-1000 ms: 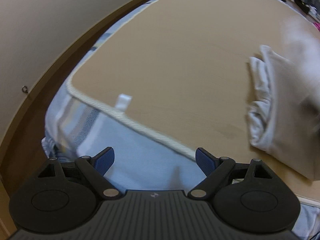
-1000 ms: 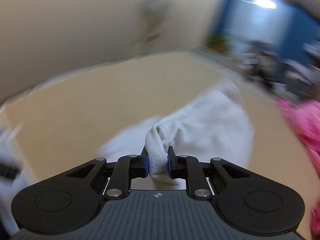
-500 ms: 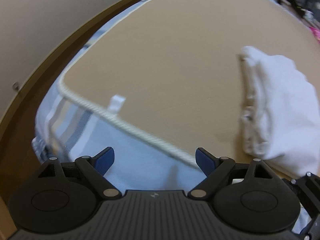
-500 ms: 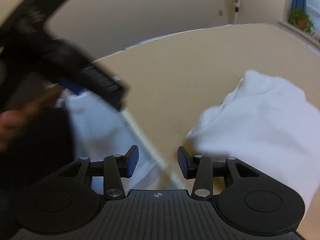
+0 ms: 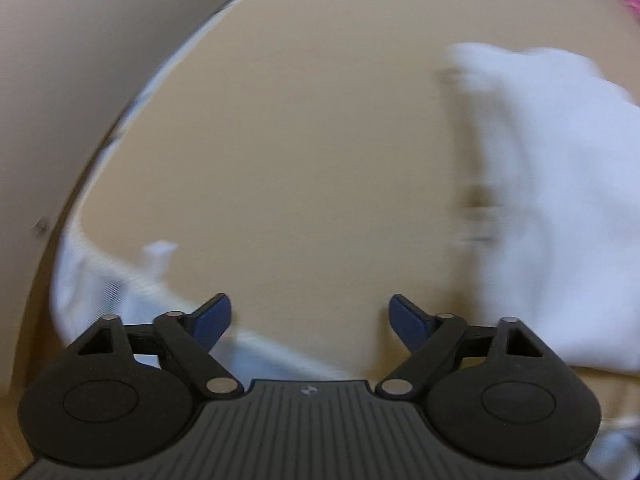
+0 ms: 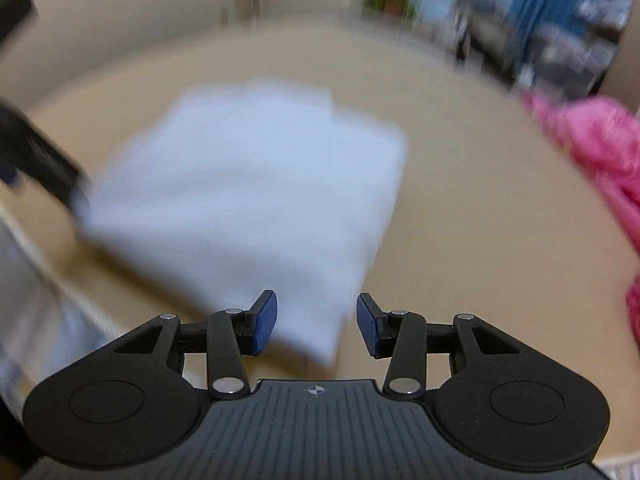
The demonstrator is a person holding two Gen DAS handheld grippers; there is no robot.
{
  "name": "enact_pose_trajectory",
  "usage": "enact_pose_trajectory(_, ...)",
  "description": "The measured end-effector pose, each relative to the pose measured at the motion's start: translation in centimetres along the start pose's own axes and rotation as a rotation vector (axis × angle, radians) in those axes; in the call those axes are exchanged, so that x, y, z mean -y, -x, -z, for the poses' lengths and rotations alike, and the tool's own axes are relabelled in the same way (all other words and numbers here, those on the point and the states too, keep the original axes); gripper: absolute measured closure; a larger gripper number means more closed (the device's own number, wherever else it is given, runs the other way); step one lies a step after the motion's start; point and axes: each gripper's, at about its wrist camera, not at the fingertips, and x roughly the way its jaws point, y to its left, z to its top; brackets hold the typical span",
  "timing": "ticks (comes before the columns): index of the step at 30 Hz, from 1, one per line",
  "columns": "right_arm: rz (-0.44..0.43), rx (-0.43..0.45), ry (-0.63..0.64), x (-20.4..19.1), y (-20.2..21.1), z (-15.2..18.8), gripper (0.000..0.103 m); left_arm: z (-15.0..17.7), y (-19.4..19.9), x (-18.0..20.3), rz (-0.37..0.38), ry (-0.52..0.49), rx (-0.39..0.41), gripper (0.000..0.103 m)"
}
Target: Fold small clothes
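The tan mat [image 6: 460, 208] bears a white garment [image 6: 248, 184], pink clothes [image 6: 592, 148] beside.

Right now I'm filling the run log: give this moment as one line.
left gripper: closing, empty | right gripper: open, over white garment corner | pink garment: aside

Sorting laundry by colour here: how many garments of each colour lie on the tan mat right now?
White: 1, the folded white garment, also in the left wrist view
Pink: 1, the pink garment at the mat's right edge
Total: 2
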Motion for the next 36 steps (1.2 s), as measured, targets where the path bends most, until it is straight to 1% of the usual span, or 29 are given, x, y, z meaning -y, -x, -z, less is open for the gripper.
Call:
enact_pose_trajectory(2,-0.059,0.029,-0.057,0.4,0.9,0.5,0.058,0.3,0.3,-3.3,0.074,0.067,0.003,0.016)
enact_pose_trajectory(4,-0.073,0.043,-0.053,0.3,1.4,0.8,0.057,0.5,1.3,-5.2,0.166,0.091,0.027,0.016)
enact_pose_trajectory(5,-0.071,0.049,-0.044,0.3,1.8,1.1,0.057,0.5,1.9,-5.5,0.212,0.083,0.047,0.016)
enact_pose_trajectory(7,-0.068,0.053,-0.04,0.4,1.5,1.6,0.057,0.4,3.0,-5.0,0.293,0.043,0.071,0.015)
enact_pose_trajectory(9,-0.076,0.044,-0.061,0.6,1.7,1.6,0.057,0.1,3.6,-3.5,0.373,0.005,0.068,0.015)
enact_pose_trajectory(10,-0.078,0.042,-0.073,0.9,1.9,1.4,0.057,-0.1,3.6,-2.6,0.401,-0.008,0.056,0.015)
enact_pose_trajectory(12,-0.081,0.038,-0.081,1.2,2.2,1.3,0.057,-0.5,3.2,-1.4,0.426,-0.014,0.036,0.017)
enact_pose_trajectory(14,-0.083,0.035,-0.078,1.4,2.3,1.1,0.057,-0.9,2.4,-0.3,0.437,-0.013,0.006,0.027)
enact_pose_trajectory(15,-0.085,0.033,-0.08,1.5,2.6,1.2,0.057,-1.1,1.8,-0.1,0.447,-0.002,-0.018,0.034)
enact_pose_trajectory(16,-0.089,0.033,-0.082,1.5,2.6,1.1,0.057,-1.1,1.4,0.1,0.466,0.011,-0.039,0.037)
enact_pose_trajectory(19,-0.094,0.033,-0.082,1.5,2.5,0.8,0.057,-1.3,0.2,-0.5,0.498,0.05,-0.062,0.038)
enact_pose_trajectory(25,-0.095,0.03,-0.057,0.9,2.1,0.5,0.057,-1.8,-0.1,0.0,0.569,0.047,-0.073,0.039)
enact_pose_trajectory(28,-0.09,0.028,-0.038,0.6,2.0,0.5,0.056,-1.8,-0.8,0.1,0.634,0.069,-0.109,0.04)
enact_pose_trajectory(29,-0.088,0.027,-0.029,0.6,2.0,0.6,0.056,-1.7,-0.9,0.0,0.645,0.08,-0.109,0.042)
enact_pose_trajectory(30,-0.086,0.025,-0.018,0.5,2.0,0.6,0.056,-1.6,-0.6,-0.2,0.659,0.081,-0.103,0.064)
enact_pose_trajectory(31,-0.085,0.024,-0.011,0.4,2.0,0.7,0.056,-1.6,-0.5,-0.3,0.681,0.08,-0.099,0.095)
enact_pose_trajectory(32,-0.085,0.022,-0.007,0.4,2.0,0.7,0.055,-1.5,-0.3,-0.4,0.7,0.087,-0.103,0.098)
enact_pose_trajectory(33,-0.083,0.02,-0.005,0.4,2.0,0.8,0.055,-1.5,0.0,-0.6,0.702,0.093,-0.091,0.098)
enact_pose_trajectory(36,-0.078,0.015,0.0,0.3,1.9,0.9,0.055,-1.5,0.7,-1.2,0.686,0.098,-0.054,0.099)
